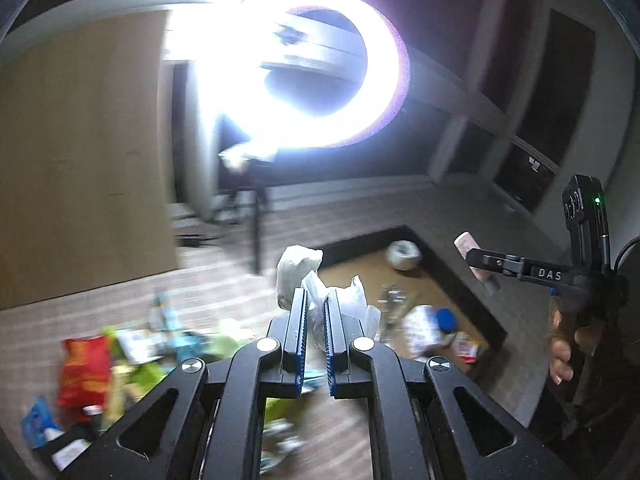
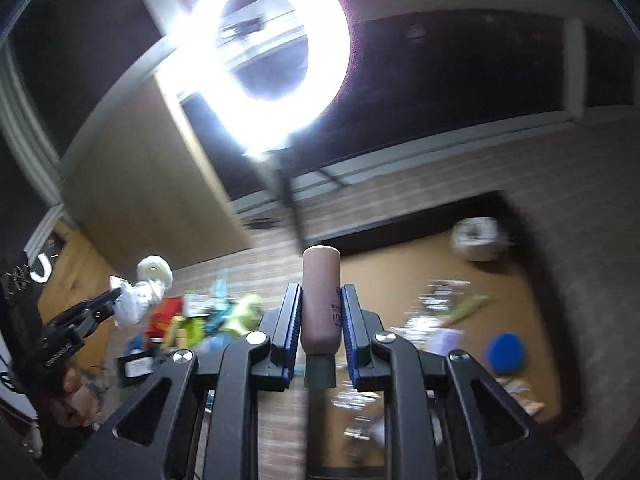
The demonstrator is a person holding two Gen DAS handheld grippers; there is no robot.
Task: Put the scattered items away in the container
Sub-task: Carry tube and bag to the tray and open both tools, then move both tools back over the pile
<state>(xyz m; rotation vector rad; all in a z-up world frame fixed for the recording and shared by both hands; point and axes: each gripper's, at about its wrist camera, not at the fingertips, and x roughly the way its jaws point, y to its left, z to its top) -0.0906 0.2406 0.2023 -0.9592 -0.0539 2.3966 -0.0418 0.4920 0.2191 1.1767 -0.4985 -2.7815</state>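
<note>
My left gripper point(image 1: 316, 300) is shut on a crumpled white plastic bag point(image 1: 296, 270), lifted above the floor; the same bag point(image 2: 138, 294) shows at the left of the right wrist view. My right gripper point(image 2: 320, 300) is shut on a pink-brown tube point(image 2: 321, 292) with a dark cap, standing upright between the blue pads. That tube point(image 1: 470, 250) also shows at the right of the left wrist view. The container, a shallow box with dark walls point(image 1: 460, 276) and a brown bottom point(image 2: 392, 276), lies ahead on the floor.
In the box lie a white roll point(image 2: 478, 238), a blue-capped item point(image 2: 506, 354) and several wrappers. A heap of snack packets, one red point(image 1: 84, 372), is scattered left on the wood floor. A ring light point(image 1: 320, 68) on a stand glares ahead.
</note>
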